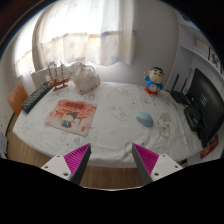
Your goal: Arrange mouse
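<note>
Gripper view: spread tongs (112,160), pale rounded mouse (146,119)

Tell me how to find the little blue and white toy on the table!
Start at the big table with the white cloth, in front of the bright curtained window. Look past the open fingers to the far side, off to the right. The toy figure stands upright there, the only blue and white thing with red on it; the flat orange picture book lies well away.
</note>
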The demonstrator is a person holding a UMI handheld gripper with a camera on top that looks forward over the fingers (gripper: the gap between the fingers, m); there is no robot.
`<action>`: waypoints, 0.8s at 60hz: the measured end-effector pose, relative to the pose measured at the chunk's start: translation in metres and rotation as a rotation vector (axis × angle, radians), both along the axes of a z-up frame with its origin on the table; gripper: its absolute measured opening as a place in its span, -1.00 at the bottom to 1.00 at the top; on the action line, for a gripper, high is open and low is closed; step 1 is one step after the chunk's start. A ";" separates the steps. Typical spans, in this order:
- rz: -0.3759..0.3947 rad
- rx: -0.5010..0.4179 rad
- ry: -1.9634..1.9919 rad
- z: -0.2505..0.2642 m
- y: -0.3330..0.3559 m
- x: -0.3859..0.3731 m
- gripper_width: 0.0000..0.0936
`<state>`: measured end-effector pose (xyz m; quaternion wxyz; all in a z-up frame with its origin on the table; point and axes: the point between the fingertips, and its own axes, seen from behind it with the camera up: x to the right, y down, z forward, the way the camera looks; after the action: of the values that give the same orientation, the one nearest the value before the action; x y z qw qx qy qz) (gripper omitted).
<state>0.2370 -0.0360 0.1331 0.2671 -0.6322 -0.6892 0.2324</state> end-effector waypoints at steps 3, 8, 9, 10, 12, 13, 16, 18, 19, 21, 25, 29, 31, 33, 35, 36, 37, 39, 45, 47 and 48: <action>-0.045 0.011 0.016 -0.007 0.033 -0.008 0.83; -0.105 0.026 0.032 -0.019 0.077 -0.017 0.83; -0.111 0.027 0.037 -0.021 0.084 -0.019 0.83; -0.116 0.028 0.043 -0.024 0.090 -0.021 0.83; -0.117 0.030 0.050 -0.031 0.101 -0.026 0.84; -0.118 0.030 0.054 -0.034 0.107 -0.028 0.83; -0.121 0.026 0.084 -0.040 0.121 -0.040 0.84; -0.118 0.021 0.108 -0.045 0.129 -0.050 0.83; -0.116 0.018 0.115 -0.048 0.132 -0.055 0.83; -0.113 0.011 0.128 -0.055 0.137 -0.065 0.83; -0.101 0.002 0.156 -0.067 0.149 -0.089 0.83; -0.095 0.018 0.176 -0.080 0.164 -0.114 0.83; -0.095 0.025 0.182 -0.087 0.171 -0.127 0.83; -0.097 0.029 0.182 -0.095 0.178 -0.139 0.83; -0.098 0.026 0.175 -0.103 0.183 -0.150 0.82; -0.097 0.023 0.170 -0.107 0.184 -0.155 0.82; -0.097 0.018 0.166 -0.111 0.187 -0.160 0.82; -0.095 0.009 0.161 -0.117 0.190 -0.171 0.82; -0.071 -0.010 0.132 -0.137 0.198 -0.200 0.84; -0.060 -0.024 0.129 -0.141 0.198 -0.209 0.82; -0.057 -0.027 0.126 -0.143 0.199 -0.214 0.82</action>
<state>0.0231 0.1631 -0.0097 0.3082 -0.6393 -0.6493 0.2733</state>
